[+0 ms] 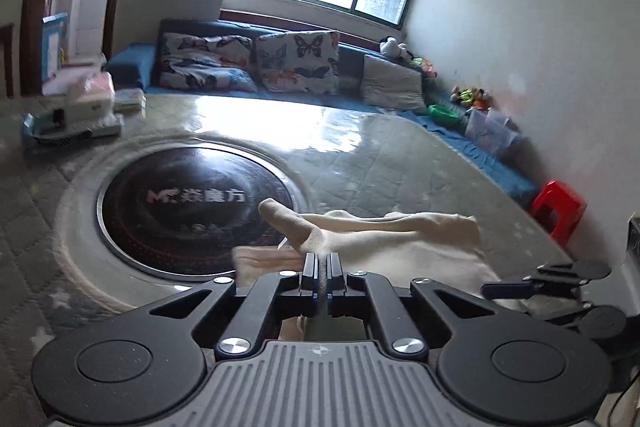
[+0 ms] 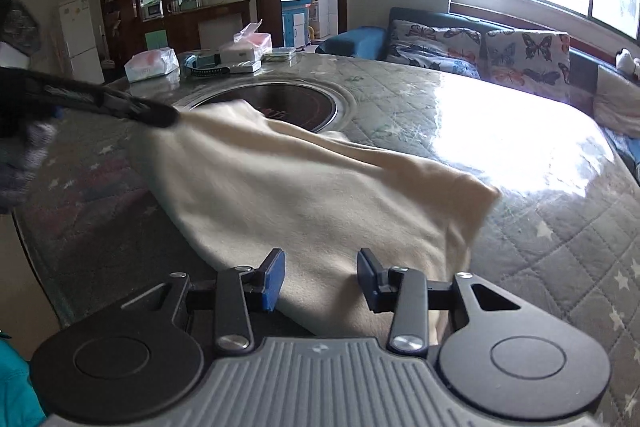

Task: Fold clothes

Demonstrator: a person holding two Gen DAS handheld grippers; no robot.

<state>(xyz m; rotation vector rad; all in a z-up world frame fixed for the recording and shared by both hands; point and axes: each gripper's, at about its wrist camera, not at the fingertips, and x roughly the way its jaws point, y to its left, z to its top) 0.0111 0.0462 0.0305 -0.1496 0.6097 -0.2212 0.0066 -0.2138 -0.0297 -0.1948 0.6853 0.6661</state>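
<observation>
A cream-coloured garment [image 2: 304,187] lies on the quilted table. My left gripper [image 1: 321,269] is shut on a bunched part of the garment [image 1: 384,227] and holds it lifted above the table. In the right wrist view the left gripper [image 2: 160,115] shows as a dark blurred bar at the garment's far left corner, pulling the cloth up. My right gripper [image 2: 321,277] is open, its blue pads [image 2: 274,277] on either side of the garment's near edge, just above the cloth. It also shows at the right edge of the left wrist view [image 1: 516,287].
A round black induction plate [image 1: 196,203] is set into the table [image 2: 520,163] beyond the garment. Boxes and tissue packs [image 2: 240,55] stand at the far end. A sofa with butterfly cushions [image 1: 296,63] lies under the window. A red stool [image 1: 558,207] stands at the right.
</observation>
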